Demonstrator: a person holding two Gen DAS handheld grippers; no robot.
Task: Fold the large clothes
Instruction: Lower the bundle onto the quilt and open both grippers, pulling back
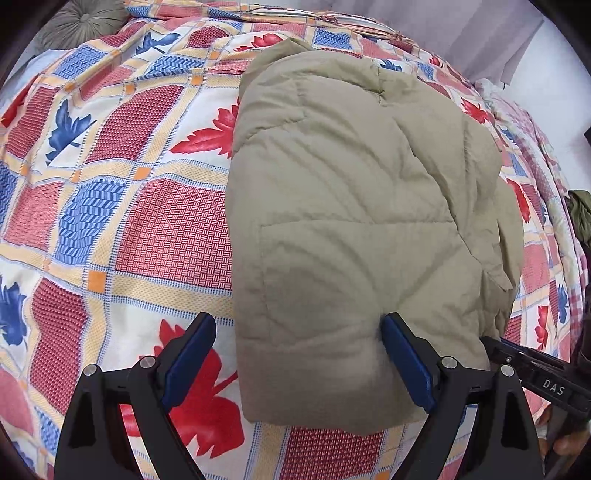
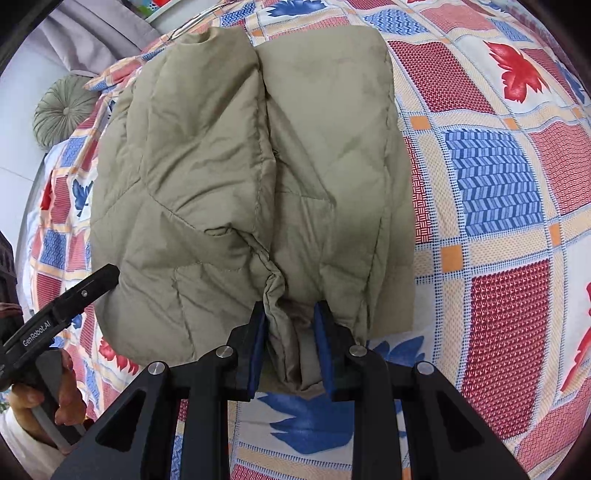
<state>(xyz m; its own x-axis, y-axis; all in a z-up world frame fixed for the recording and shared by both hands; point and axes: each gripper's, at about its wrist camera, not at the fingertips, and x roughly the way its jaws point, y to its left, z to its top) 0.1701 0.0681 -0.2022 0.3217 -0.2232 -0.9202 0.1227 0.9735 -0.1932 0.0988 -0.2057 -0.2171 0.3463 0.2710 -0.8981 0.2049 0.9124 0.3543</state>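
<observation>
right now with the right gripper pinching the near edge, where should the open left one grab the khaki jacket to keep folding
Take the near hem of the khaki jacket, at the corner lying between the left gripper fingers, coming in low from the near side of the bed. That padded edge is a free, thick rim on the bedspread, beside the bunch the right gripper pinches, so both corners could probably lift evenly.

In the left wrist view, the padded khaki jacket (image 1: 354, 229) bulks from 12 to 5 o'clock, blocking the middle. Bare patterned bedspread (image 1: 122, 192) lies open from 7 to 11 o'clock. The right gripper (image 1: 532, 373) crowds 4 o'clock, touching the jacket's hem. A round grey cushion (image 1: 85, 22) sits at 11 o'clock. In the right wrist view, open bedspread runs from 1 to 5 o'clock; the left gripper (image 2: 74, 295) stands at 8 o'clock.
</observation>
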